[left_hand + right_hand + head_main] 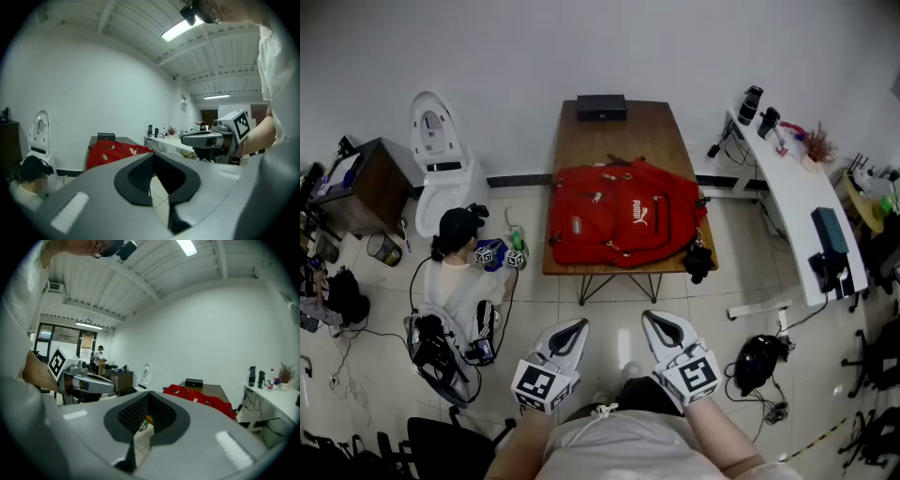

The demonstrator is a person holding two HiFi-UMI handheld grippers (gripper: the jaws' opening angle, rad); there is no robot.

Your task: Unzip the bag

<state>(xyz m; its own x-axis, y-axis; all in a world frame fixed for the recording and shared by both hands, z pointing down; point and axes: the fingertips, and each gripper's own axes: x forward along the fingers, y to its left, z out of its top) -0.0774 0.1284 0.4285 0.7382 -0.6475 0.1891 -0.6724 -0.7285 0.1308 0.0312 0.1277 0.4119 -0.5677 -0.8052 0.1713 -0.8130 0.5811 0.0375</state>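
Note:
A red backpack (623, 217) lies flat on the wooden table (623, 127) ahead of me, zips closed as far as I can tell. My left gripper (573, 326) and right gripper (655, 320) are held side by side close to my body, well short of the table's near edge. Both are shut with nothing between the jaws. In the left gripper view the shut jaws (152, 157) point toward the backpack (115, 152), with the right gripper (211, 138) alongside. The right gripper view shows its shut jaws (148, 397), the backpack (201, 397) beyond and the left gripper (89, 383).
A black box (601, 107) sits at the table's far end. A person (459, 258) sits on the floor at the left beside a white toilet-shaped unit (436, 155). A white desk (797, 192) stands at the right, and a black bag (757, 361) with cables lies on the floor.

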